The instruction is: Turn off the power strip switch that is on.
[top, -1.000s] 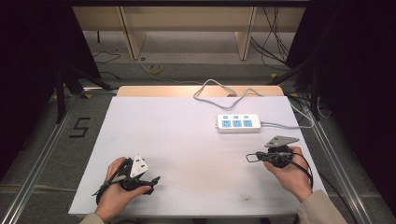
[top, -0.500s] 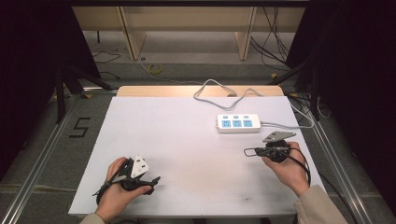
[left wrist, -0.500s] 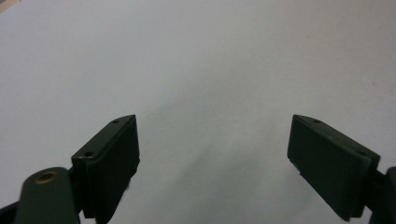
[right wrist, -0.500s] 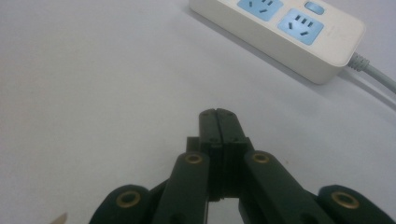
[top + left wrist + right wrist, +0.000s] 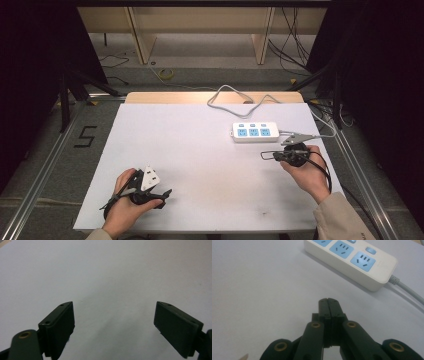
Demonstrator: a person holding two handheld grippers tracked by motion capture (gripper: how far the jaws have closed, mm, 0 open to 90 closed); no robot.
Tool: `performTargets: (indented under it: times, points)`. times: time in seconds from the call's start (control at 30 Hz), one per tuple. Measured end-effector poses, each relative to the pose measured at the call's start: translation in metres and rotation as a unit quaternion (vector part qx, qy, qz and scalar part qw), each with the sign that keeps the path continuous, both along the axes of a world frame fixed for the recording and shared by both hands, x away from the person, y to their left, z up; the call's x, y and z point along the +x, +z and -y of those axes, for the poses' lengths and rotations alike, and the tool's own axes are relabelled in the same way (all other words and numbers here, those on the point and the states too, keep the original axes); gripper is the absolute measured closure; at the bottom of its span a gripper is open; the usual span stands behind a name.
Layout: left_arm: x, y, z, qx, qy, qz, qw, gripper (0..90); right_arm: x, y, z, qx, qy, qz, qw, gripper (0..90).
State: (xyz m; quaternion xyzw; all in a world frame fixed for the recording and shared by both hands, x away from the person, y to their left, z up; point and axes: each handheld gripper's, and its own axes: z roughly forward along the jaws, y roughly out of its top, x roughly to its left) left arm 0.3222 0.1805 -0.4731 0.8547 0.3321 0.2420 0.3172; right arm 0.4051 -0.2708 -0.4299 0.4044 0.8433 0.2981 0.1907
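White bench under both my hands: my left tool gapes wide over bare surface at the near left, my right tool is pressed closed, empty, just beside the power strip.
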Motion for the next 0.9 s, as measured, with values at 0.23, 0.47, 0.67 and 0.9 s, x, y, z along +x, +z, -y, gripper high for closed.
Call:
performTargets:
  times: [0.23, 0.47, 0.67, 0.9]
  points:
    - [0.0, -0.001, 0.0, -0.001, 0.0, -0.001, 1.0, 16.5, 0.007, 0.0, 0.0, -0.005, -0.003, -0.001, 1.0, 90.0]
    - [0.0, 0.0, 0.0, 0.0, 0.0, -0.001, 1.0, 16.4, 0.014, 0.001, -0.001, -0.01, -0.005, -0.001, 0.9999, 90.0]
    - [0.0, 0.0, 0.001, -0.001, 0.0, -0.001, 1.0, 16.4, 0.021, 0.003, -0.002, -0.013, -0.008, 0.0, 0.9999, 90.0]
    - [0.0, -0.001, 0.0, -0.001, 0.0, 0.0, 1.0, 16.4, 0.029, 0.005, -0.002, -0.017, -0.012, 0.001, 0.9998, 90.0]
